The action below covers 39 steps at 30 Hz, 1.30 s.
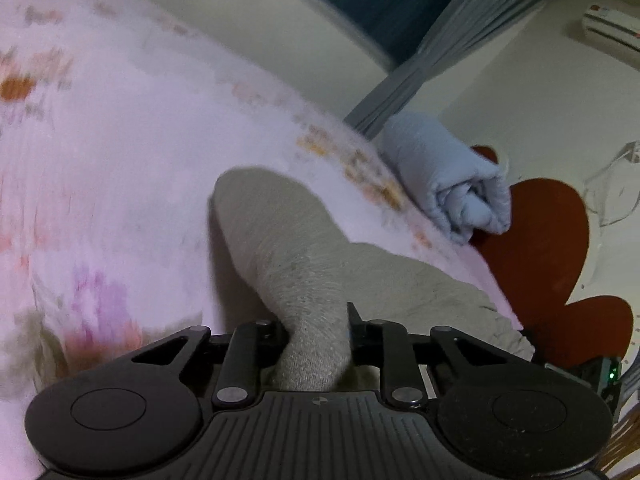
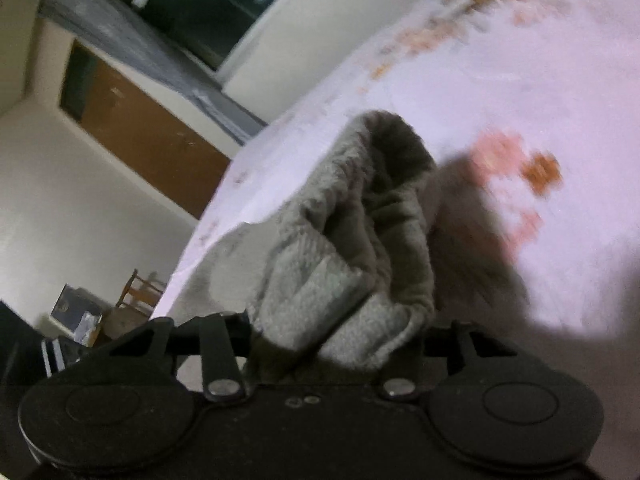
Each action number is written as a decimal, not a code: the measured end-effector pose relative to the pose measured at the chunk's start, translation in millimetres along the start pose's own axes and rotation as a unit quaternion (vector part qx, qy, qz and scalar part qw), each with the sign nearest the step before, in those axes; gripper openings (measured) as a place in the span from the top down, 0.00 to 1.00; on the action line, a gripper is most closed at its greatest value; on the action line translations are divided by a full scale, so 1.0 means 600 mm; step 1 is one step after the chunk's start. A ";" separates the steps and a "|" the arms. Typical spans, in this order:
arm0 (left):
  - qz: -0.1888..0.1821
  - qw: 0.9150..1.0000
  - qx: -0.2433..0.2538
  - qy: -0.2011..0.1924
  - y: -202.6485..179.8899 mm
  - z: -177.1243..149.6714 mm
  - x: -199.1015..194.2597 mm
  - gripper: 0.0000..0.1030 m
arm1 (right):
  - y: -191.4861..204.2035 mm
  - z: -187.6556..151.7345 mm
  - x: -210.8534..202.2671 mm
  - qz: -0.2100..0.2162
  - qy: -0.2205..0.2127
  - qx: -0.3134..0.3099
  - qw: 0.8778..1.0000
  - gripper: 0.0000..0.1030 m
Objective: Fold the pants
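- Two handheld grippers each clamp a bunch of the same grey knitted pants [image 1: 304, 264], above a bed covered by a pale pink flowered sheet [image 1: 120, 160].
- Left gripper [image 1: 316, 332]: its jaws are drawn close together on a narrow rope of grey fabric that runs out between them and away across the sheet.
- Right gripper [image 2: 340, 340]: its jaws stand wider apart, pressed on a thicker, crumpled wad of the pants that includes what looks like a ribbed band, either waistband or cuff; which one I cannot tell.
- Where the pants are: partly raised in both grips, with the rest draped on the pink sheet in front of the grippers.
- Nearby on the bed, at its far edge in the left view, sits a rolled pale blue cloth [image 1: 452, 184], well apart from the pants.
- Progress, as a judgement: the task seems to be at an early stage. The garment is gathered and bunched, and no flat, neat fold shows anywhere.
- What is left: spreading the pants out smooth, laying one leg over the other, then folding them down to a tidy stack.
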<state>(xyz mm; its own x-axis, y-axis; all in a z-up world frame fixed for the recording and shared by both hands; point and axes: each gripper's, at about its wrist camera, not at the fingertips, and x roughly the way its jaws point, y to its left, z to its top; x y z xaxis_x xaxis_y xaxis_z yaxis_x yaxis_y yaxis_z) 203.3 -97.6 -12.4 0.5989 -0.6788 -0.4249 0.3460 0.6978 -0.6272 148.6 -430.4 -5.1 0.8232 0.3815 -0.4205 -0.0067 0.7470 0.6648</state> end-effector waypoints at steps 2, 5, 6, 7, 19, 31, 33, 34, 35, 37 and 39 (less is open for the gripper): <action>-0.007 1.000 0.002 -0.019 -0.004 0.025 -0.014 0.78 | 0.020 0.022 0.003 0.013 -0.003 -0.016 1.000 0.64; -0.005 0.999 0.013 -0.046 -0.003 0.073 -0.027 0.78 | 0.043 0.059 0.020 0.033 -0.011 -0.034 0.999 0.64; -0.002 0.999 0.013 -0.051 0.002 0.089 -0.026 0.78 | 0.053 0.074 0.039 0.037 -0.012 -0.039 0.998 0.64; 0.003 0.998 0.015 -0.058 0.010 0.106 -0.025 0.78 | 0.059 0.086 0.052 0.042 -0.013 -0.043 0.998 0.64; 0.056 0.998 -0.040 0.001 0.199 0.113 0.099 0.48 | -0.098 0.087 0.279 0.045 0.045 0.042 0.997 0.63; 0.135 0.988 0.010 -0.074 0.161 0.174 0.016 0.03 | -0.027 0.117 0.110 -0.025 -0.090 -0.034 0.995 0.34; 0.141 0.988 0.015 -0.056 0.148 0.175 0.039 0.03 | -0.003 0.144 0.130 -0.002 -0.096 -0.028 0.995 0.34; 0.137 0.989 0.017 -0.054 0.139 0.171 0.047 0.03 | 0.007 0.156 0.152 0.010 -0.082 -0.021 0.996 0.35; 0.128 0.990 0.023 -0.051 0.129 0.164 0.050 0.03 | 0.018 0.159 0.172 0.013 -0.071 -0.022 0.997 0.36; 0.158 0.985 0.049 -0.040 0.115 0.145 0.063 0.03 | 0.016 0.155 0.201 0.031 -0.044 -0.019 0.998 0.36; 0.226 0.971 0.070 -0.004 0.122 0.127 0.087 0.03 | 0.000 0.141 0.229 0.003 -0.006 -0.017 1.000 0.43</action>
<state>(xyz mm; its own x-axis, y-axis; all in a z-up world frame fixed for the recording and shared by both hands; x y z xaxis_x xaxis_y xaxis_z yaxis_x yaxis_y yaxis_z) 314.8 -64.7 -31.0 0.7183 -0.2935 -0.6308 0.1407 0.9492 -0.2815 309.6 -424.1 -10.6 0.8301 0.3801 -0.4080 -0.0318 0.7628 0.6459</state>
